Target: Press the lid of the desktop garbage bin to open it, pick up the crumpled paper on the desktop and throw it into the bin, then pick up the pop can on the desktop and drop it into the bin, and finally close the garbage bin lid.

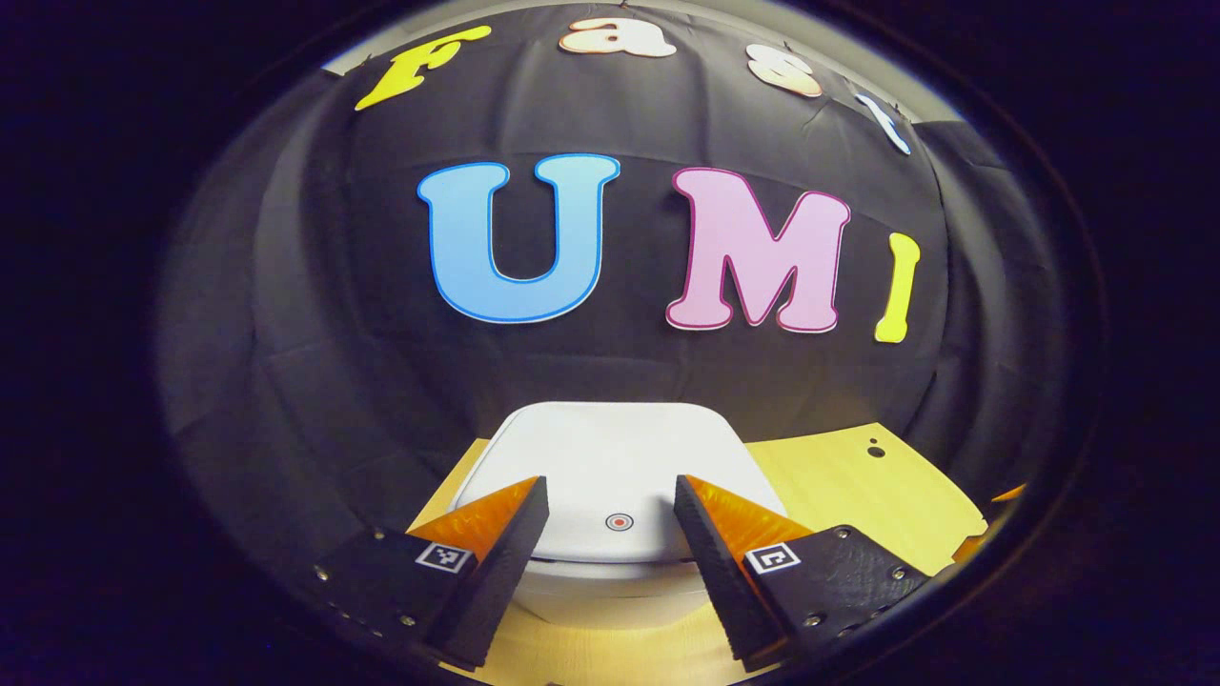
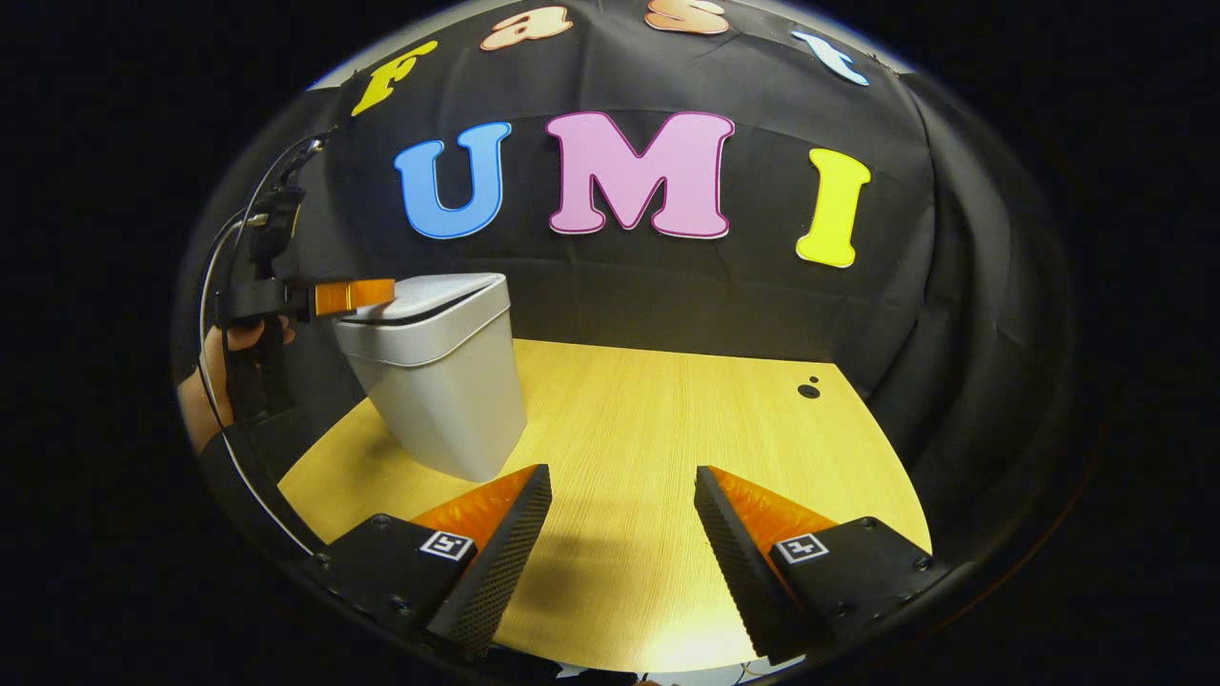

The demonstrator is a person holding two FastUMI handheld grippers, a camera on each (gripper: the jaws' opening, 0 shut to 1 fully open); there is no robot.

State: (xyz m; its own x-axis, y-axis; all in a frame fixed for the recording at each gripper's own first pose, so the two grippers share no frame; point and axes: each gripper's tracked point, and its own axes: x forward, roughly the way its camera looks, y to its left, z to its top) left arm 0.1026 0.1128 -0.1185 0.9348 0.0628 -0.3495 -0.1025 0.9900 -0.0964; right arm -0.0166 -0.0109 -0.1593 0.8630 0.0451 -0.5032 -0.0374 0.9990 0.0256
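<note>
In the left gripper view, the left gripper (image 1: 610,519) is seen at the bottom centre of the frame with its 2 fingers spread wide and nothing held between them. Between and beyond the fingers lies the closed lid (image 1: 610,457) of the garbage bin (image 1: 610,581), with a small round press mark (image 1: 619,521) placed in the gap between the fingertips. The wooden desktop (image 1: 858,486) is seen at the lower right of that frame.

In the right gripper view, the right gripper (image 2: 621,519) is seen at the bottom centre, its 2 fingers likewise spread apart and empty, held above the bare desktop (image 2: 667,429). The garbage bin (image 2: 438,381) is placed at the left of the frame, upright on the desktop, with its lid (image 2: 448,291) down. At the upper left, the left gripper (image 2: 367,295) is held by a hand (image 2: 224,367), its fingertips just over or touching the near edge of the lid; contact cannot be told. 2 small dark holes (image 2: 809,389) are seen in the desktop at the right of centre.
</note>
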